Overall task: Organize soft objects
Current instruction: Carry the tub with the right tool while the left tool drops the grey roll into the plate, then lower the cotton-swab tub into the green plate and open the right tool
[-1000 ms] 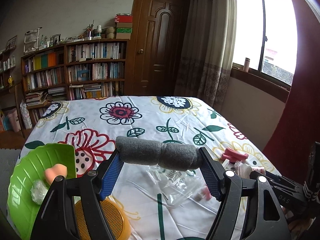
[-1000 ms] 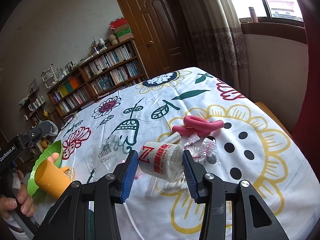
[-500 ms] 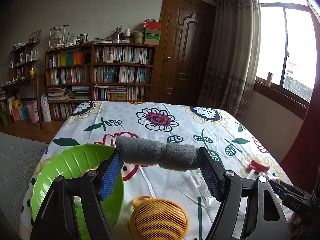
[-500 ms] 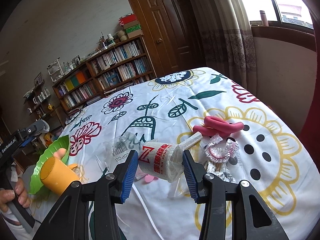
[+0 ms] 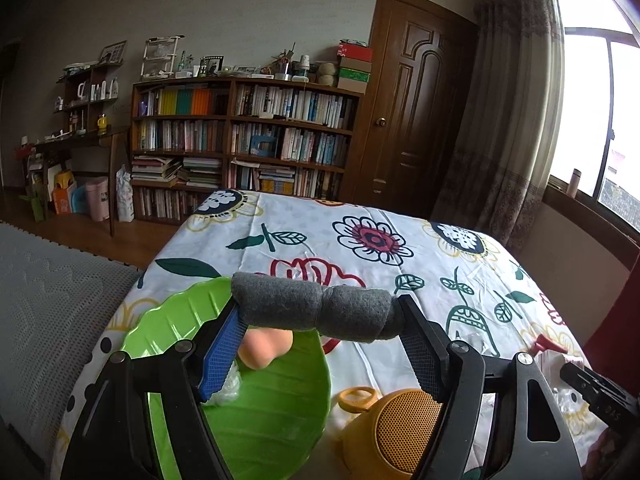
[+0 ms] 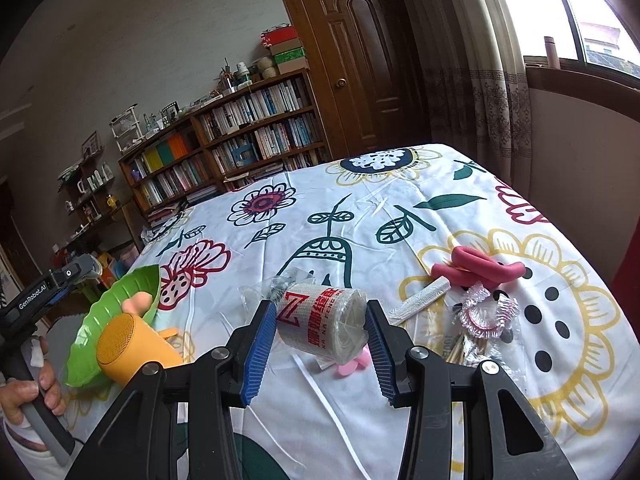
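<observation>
My left gripper (image 5: 320, 320) is shut on a grey foam roll (image 5: 316, 311), held crosswise above the rim of a green leaf-shaped plate (image 5: 260, 420). A peach soft lump (image 5: 266, 347) and a white crinkly ball (image 5: 228, 388) lie in that plate. My right gripper (image 6: 320, 328) is shut on a white bandage roll (image 6: 322, 326) with red lettering, held over the floral tablecloth. A pink bent foam tube (image 6: 478, 270) lies on the cloth to the right.
An orange speaker (image 6: 132, 346) lies beside the green plate (image 6: 116, 312). Clear plastic bags, a frilly pink-edged wrapper (image 6: 486, 314) and a paper-wrapped stick (image 6: 420, 300) clutter the right side. A hand (image 6: 28, 388) holds the left gripper's handle. Bookshelves and a door stand behind.
My left gripper has swung left with the foam roll, so it now hangs over the green plate. My right gripper keeps the bandage roll and has shifted only slightly.
</observation>
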`<state>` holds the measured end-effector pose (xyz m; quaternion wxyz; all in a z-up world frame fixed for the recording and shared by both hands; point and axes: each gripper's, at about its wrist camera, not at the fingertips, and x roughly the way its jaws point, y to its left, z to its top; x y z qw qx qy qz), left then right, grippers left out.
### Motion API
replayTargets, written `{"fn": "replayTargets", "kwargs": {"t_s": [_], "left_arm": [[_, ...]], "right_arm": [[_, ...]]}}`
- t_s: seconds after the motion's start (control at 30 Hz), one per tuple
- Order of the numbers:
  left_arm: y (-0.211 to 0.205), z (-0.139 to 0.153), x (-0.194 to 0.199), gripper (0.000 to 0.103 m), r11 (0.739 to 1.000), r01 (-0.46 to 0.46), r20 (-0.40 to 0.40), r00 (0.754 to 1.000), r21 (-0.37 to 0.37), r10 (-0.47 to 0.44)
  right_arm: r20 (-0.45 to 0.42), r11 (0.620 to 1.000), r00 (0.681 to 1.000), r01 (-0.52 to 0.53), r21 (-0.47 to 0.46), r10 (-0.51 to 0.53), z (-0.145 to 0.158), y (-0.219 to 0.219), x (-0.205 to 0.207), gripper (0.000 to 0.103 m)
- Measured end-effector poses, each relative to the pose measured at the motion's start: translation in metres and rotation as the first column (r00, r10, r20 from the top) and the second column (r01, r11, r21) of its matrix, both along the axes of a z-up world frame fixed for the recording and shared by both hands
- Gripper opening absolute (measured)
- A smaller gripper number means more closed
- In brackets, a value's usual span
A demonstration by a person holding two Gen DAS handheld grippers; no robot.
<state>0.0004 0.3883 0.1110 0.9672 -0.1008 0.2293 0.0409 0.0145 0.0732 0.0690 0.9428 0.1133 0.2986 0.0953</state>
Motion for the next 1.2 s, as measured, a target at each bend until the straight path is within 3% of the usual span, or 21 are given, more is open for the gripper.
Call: {"fn": "replayTargets", "kwargs": {"t_s": [0.27, 0.47, 0.77, 1.0, 1.2], "left_arm": [[0.029, -0.008, -0.009, 0.076, 0.996, -0.093, -0.025, 0.995, 0.012, 0.093], [0.048, -0.017, -0.012, 0.081, 0.991, -0.119, -0.049, 0.992, -0.057, 0.116], [0.066, -0.013, -0.022, 0.084, 0.977, -0.191, -0.016, 0.982, -0.094, 0.190], [0.074, -0.012, -0.026, 0.084, 0.967, -0.236, 0.005, 0.971, -0.094, 0.238], [0.083, -0.014, -0.028, 0.084, 0.959, -0.256, 0.010, 0.966, -0.119, 0.259]], "right_arm": [[0.009, 0.999, 0.999, -0.039, -0.020, 0.040, 0.004, 0.024, 0.004, 0.048], [0.031, 0.996, 0.996, -0.082, -0.043, 0.084, 0.013, 0.048, 0.010, 0.048], [0.075, 0.985, 0.984, -0.157, -0.072, 0.163, 0.027, 0.090, 0.016, 0.048], [0.119, 0.972, 0.966, -0.218, -0.084, 0.227, 0.043, 0.123, 0.019, 0.048], [0.170, 0.947, 0.933, -0.302, -0.111, 0.318, 0.056, 0.162, 0.016, 0.048]]}}
